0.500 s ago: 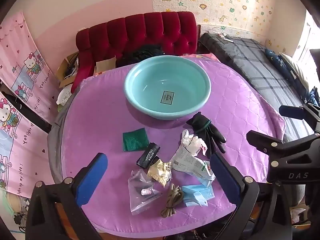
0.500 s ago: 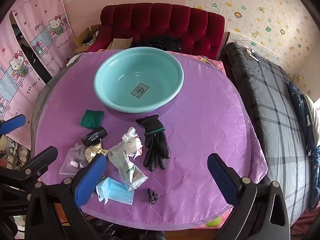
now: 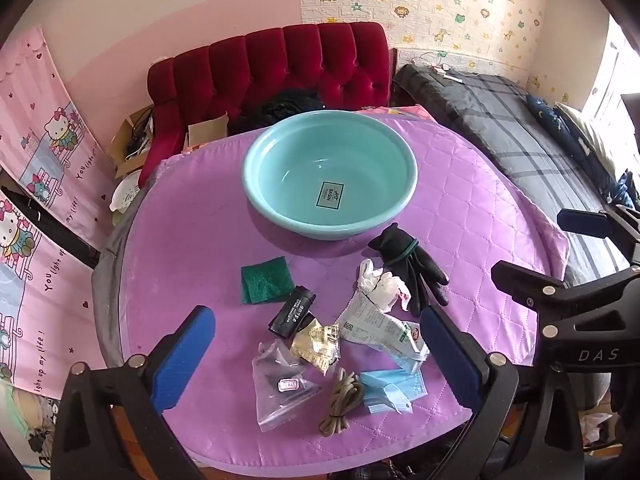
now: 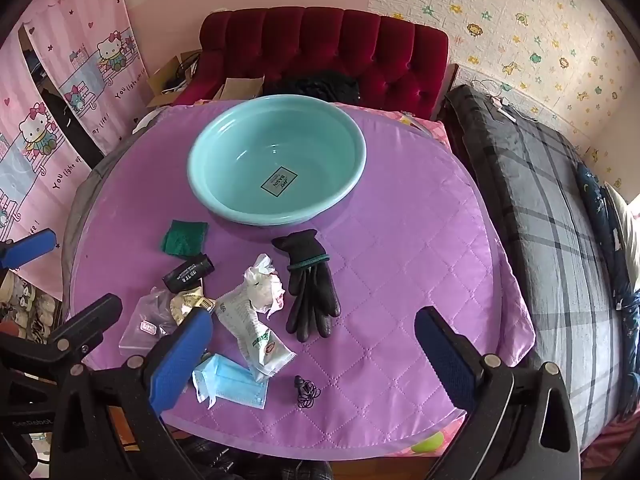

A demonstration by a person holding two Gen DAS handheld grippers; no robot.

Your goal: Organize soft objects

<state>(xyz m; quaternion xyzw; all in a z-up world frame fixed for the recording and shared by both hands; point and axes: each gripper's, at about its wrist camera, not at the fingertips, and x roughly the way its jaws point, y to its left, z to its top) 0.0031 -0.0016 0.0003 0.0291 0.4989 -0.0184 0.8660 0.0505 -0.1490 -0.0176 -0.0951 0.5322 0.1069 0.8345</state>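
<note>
I'm looking into a home bedroom: a bed (image 4: 552, 216) under a plaid cover is running along the star-papered wall (image 4: 520, 20), a red tufted sofa (image 3: 296, 64) and cartoon-cat curtains (image 4: 80, 72) are flanking my quilted table (image 3: 192, 248).

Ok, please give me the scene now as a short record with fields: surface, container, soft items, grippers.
surface: purple quilted cover
container: teal basin, nothing in it
soft items: black gloves, green cloth, blue face mask, crumpled tissue, all on the cover near the basin
left gripper: open, holds nothing
right gripper: open, holds nothing
</note>
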